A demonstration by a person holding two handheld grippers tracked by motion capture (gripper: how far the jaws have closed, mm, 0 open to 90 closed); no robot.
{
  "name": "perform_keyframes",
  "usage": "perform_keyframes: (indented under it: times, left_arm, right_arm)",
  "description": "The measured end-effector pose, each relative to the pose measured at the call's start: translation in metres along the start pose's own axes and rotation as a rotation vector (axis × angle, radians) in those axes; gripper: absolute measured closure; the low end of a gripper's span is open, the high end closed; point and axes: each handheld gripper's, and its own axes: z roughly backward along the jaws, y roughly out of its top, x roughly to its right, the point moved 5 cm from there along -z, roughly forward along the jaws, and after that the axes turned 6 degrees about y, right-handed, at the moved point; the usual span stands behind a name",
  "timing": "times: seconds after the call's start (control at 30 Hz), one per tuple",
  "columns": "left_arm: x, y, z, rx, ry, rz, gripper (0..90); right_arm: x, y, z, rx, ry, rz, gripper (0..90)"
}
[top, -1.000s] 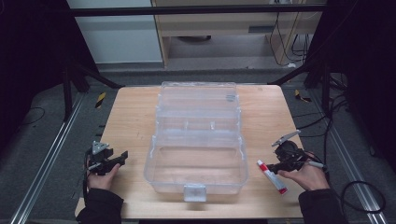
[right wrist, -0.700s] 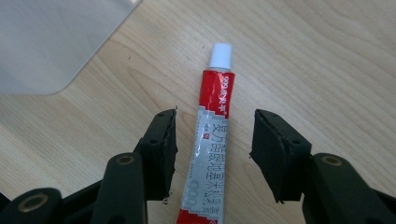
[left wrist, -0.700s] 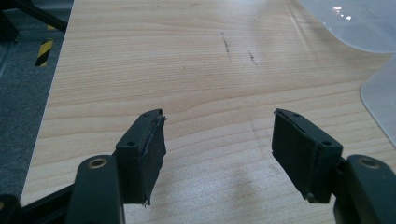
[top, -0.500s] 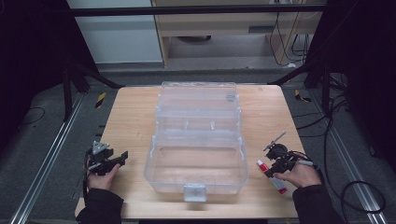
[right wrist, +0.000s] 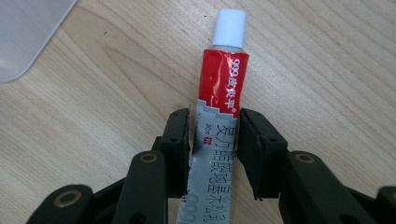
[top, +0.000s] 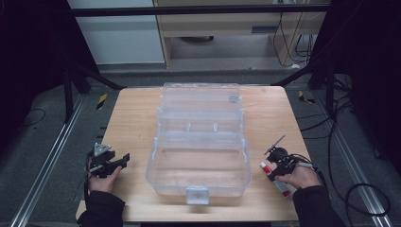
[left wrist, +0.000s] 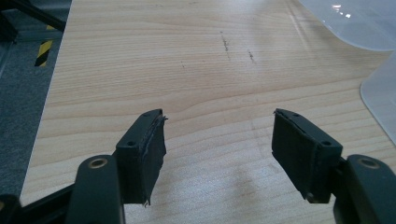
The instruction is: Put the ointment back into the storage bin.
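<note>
Right gripper view: the right gripper has its two fingers pressed on the sides of the ointment tube, which lies flat on the wooden table.
I judge the tube light, soft and easy to dent; the fingers pinch its grey body, with the red part and white cap beyond the fingertips, a good place to hold. The left gripper has its fingers spread over bare wood, with the clear plastic box beside it.

Red-and-grey tube, white cap
</note>
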Motion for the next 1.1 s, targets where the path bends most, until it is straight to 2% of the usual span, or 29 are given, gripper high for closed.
perform_keyframes:
  times: [0.27, 0.7, 0.83, 0.87, 0.93, 1.1]
  left_arm:
    - [0.0, 0.0, 0.0, 0.001, 0.0, 0.0, 34.5]
    - [0.0, 0.0, 0.0, -0.001, -0.001, 0.001, 34.5]
    - [0.0, 0.0, 0.0, -0.002, -0.002, 0.002, 34.6]
    - [0.0, 0.0, 0.0, -0.002, -0.002, 0.002, 34.6]
    - [0.001, 0.0, 0.0, -0.002, -0.002, 0.002, 34.6]
    - [0.001, 0.0, 0.0, -0.003, -0.002, 0.002, 34.7]
  right_arm:
    - [0.0, 0.001, -0.004, -0.026, 0.005, -0.017, 68.1]
    - [0.0, 0.002, -0.003, -0.021, 0.018, -0.043, 69.6]
    - [0.0, 0.003, 0.005, 0.008, 0.031, -0.037, 69.6]
    - [-0.001, 0.003, 0.008, 0.006, 0.031, -0.051, 69.6]
    - [0.0, 0.003, 0.015, 0.025, 0.029, -0.025, 69.6]
    - [-0.003, 0.005, 0.032, 0.054, 0.036, -0.02, 69.6]
